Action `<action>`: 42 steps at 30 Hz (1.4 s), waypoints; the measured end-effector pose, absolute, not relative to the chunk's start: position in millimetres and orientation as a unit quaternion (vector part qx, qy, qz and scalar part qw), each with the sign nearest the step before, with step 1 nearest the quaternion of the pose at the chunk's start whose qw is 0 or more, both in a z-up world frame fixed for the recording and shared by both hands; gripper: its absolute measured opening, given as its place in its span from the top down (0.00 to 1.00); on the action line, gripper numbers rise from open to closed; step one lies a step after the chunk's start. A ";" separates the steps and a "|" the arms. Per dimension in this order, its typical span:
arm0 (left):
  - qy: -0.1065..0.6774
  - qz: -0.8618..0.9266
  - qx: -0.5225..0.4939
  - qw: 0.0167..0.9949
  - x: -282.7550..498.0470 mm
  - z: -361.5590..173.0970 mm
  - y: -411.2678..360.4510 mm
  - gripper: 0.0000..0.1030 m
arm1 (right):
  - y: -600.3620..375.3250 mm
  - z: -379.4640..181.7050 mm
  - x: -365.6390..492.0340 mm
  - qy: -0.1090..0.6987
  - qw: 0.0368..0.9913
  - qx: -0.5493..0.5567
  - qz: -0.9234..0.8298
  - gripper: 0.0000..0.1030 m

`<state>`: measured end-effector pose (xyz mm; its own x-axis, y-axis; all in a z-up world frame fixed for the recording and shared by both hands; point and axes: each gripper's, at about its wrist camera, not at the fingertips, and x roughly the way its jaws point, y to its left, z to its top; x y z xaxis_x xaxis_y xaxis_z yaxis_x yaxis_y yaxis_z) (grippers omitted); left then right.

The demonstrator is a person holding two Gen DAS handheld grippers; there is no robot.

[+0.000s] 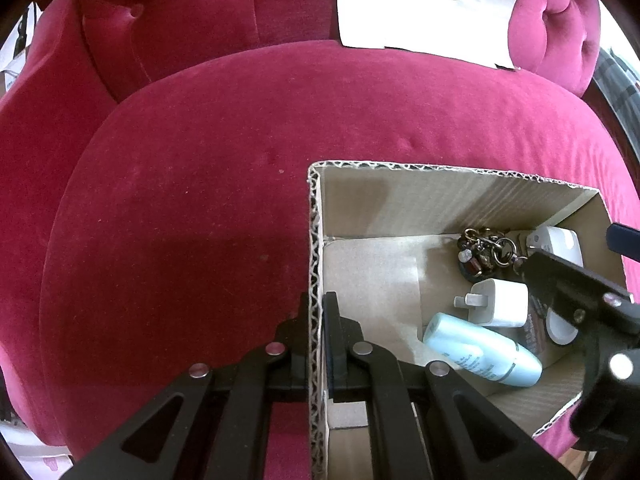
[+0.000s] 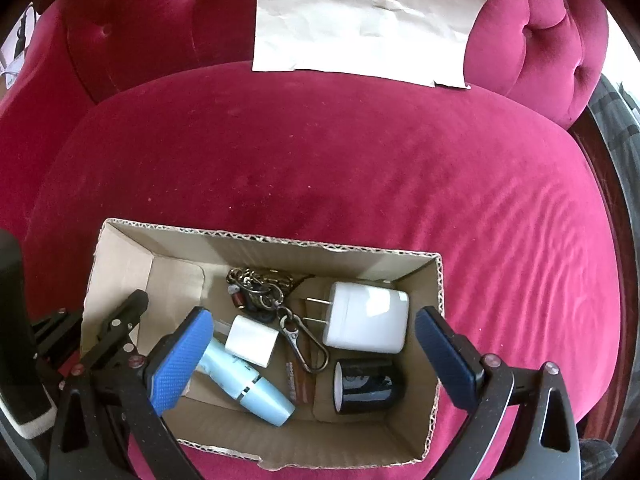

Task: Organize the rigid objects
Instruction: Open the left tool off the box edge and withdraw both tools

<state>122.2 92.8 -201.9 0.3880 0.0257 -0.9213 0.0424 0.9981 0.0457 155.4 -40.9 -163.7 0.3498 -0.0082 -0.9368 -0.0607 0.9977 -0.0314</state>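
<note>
An open cardboard box [image 2: 128, 264] sits on a red velvet seat cushion [image 2: 360, 184]. Inside lie a light blue bottle [image 2: 248, 388], a small white plug [image 2: 251, 340], a large white charger [image 2: 366, 318], a keychain bundle [image 2: 260, 286] and a small black cup [image 2: 366, 384]. My left gripper [image 1: 316, 312] is shut on the box's left wall [image 1: 315, 264]. My right gripper [image 2: 314, 360] is open and empty, its blue pads above the box contents. The bottle [image 1: 480, 350], small plug [image 1: 500, 306] and keychain [image 1: 484, 252] also show in the left wrist view.
A sheet of brown paper [image 2: 360, 16] leans on the tufted chair back [image 2: 160, 20]. The chair's arm [image 2: 560, 40] rises at the right. The wooden chair edge [image 2: 608, 208] runs down the far right.
</note>
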 end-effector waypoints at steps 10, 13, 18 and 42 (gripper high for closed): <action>0.536 0.026 0.051 0.842 106.7 -180.7 96.5 0.08 | -48.4 -145.7 146.5 0.560 0.828 -0.011 0.018 0.00; 0.530 0.014 0.056 0.846 97.2 -170.0 93.0 0.00 | -51.5 -136.6 141.2 0.553 0.833 -0.005 0.019 0.00; 0.524 0.001 0.043 0.851 79.8 -153.1 85.9 0.00 | -56.4 -120.1 126.8 0.542 0.840 -0.002 0.022 0.00; 0.485 -0.019 0.065 0.872 -2.0 -82.2 38.4 0.00 | -90.8 -53.3 45.3 0.506 0.862 0.012 0.034 0.00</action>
